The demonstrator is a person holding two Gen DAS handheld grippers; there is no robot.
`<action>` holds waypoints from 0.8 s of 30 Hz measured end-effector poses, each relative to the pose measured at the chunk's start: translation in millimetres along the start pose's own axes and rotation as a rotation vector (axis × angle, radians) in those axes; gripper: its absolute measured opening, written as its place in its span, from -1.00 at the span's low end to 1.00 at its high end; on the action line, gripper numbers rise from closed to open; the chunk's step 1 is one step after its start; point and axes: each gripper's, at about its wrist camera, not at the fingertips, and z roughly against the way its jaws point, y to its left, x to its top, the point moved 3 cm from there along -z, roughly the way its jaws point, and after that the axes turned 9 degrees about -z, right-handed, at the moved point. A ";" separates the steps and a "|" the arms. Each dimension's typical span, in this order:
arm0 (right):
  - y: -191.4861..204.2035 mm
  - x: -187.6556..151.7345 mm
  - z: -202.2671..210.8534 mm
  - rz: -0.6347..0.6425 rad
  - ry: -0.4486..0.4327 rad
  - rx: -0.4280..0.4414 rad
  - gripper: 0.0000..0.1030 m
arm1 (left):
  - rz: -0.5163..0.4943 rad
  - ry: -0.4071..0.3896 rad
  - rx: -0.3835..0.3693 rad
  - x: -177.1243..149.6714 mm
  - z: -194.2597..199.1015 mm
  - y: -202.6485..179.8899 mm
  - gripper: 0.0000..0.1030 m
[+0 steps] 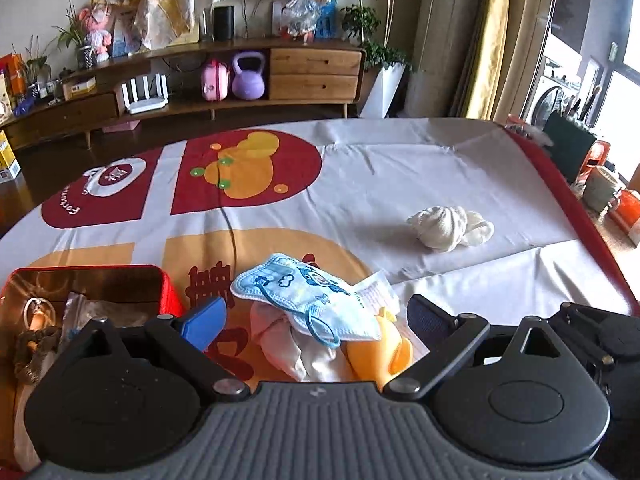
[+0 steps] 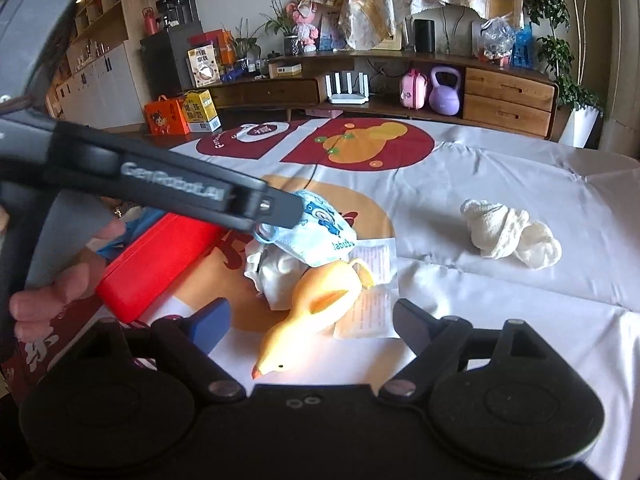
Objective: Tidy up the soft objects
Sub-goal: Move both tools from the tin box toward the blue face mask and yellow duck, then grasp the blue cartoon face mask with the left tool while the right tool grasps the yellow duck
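In the left wrist view, a red tin (image 1: 160, 284) sits at the lower left of the frame, open, with small items inside that are hard to make out. Just right of it, in the lower middle, the left gripper (image 1: 316, 316) has its jaws spread wide on either side of a small heap, with nothing pinched. The heap is topped by a blue child's face mask (image 1: 304, 292), which lies over a white cloth (image 1: 288, 352) and a yellow rubber duck (image 1: 376, 354), with a sheet of printed paper (image 1: 376, 288) peeking out at the mask's right edge. Further right, in the middle right of the frame and well apart from the heap, a bundle of white socks (image 1: 450, 226) lies on the plain part of the tablecloth (image 1: 400, 168).

In the right wrist view, a hand (image 2: 60, 284) shows at the left edge, and the left gripper's finger reaches from the upper left to the mask's near edge. In the lower middle, the right gripper (image 2: 312, 320) has its jaws spread, with the duck between them and the pads not pressing on it. The socks lie at the middle right.
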 end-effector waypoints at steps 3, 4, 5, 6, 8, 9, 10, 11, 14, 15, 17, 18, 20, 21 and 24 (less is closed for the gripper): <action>-0.2 1.6 -8.1 -0.004 0.009 0.001 0.66 | -0.026 0.033 0.007 0.9 -16.6 0.0 0.90; -0.3 2.3 -10.9 -0.006 0.012 0.001 0.65 | -0.024 0.040 0.010 1.2 -21.3 0.5 0.90; 0.2 3.0 -13.1 -0.006 0.012 0.001 0.63 | -0.018 0.046 0.010 1.8 -25.8 1.5 0.90; 0.7 3.6 -15.7 -0.007 0.013 0.000 0.62 | -0.011 0.052 0.011 2.6 -30.1 2.6 0.90; 2.2 4.8 -20.2 -0.007 0.015 0.001 0.61 | -0.004 0.064 0.015 4.2 -38.3 5.2 0.90; 2.9 5.6 -22.9 -0.006 0.017 -0.001 0.58 | -0.001 0.071 0.023 4.7 -42.6 6.7 0.90; 3.4 6.0 -25.1 -0.004 0.019 -0.002 0.56 | 0.003 0.076 0.029 5.4 -46.3 8.2 0.90; 4.0 6.3 -27.8 -0.003 0.023 -0.003 0.54 | 0.012 0.081 0.035 5.7 -49.7 9.5 0.90; 4.4 7.1 -34.4 0.000 0.032 -0.008 0.48 | 0.025 0.085 0.035 6.5 -58.4 11.6 0.90; 4.4 7.4 -36.3 0.000 0.034 -0.008 0.47 | 0.019 0.085 0.038 6.7 -60.5 11.3 0.90; 4.9 7.9 -40.4 0.000 0.039 -0.012 0.44 | 0.007 0.090 0.044 6.5 -65.5 10.7 0.90; 4.7 7.9 -42.1 -0.002 0.040 -0.017 0.42 | 0.005 0.092 0.048 6.2 -67.7 11.0 0.90; 4.1 8.5 -45.2 -0.007 0.041 -0.020 0.37 | 0.007 0.094 0.055 5.5 -71.1 11.5 0.89; 3.9 8.5 -46.6 -0.008 0.044 -0.020 0.31 | 0.005 0.090 0.057 5.4 -72.1 11.8 0.88; 3.0 8.3 -49.7 -0.017 0.047 -0.023 0.13 | -0.005 0.072 0.066 5.6 -72.0 12.9 0.70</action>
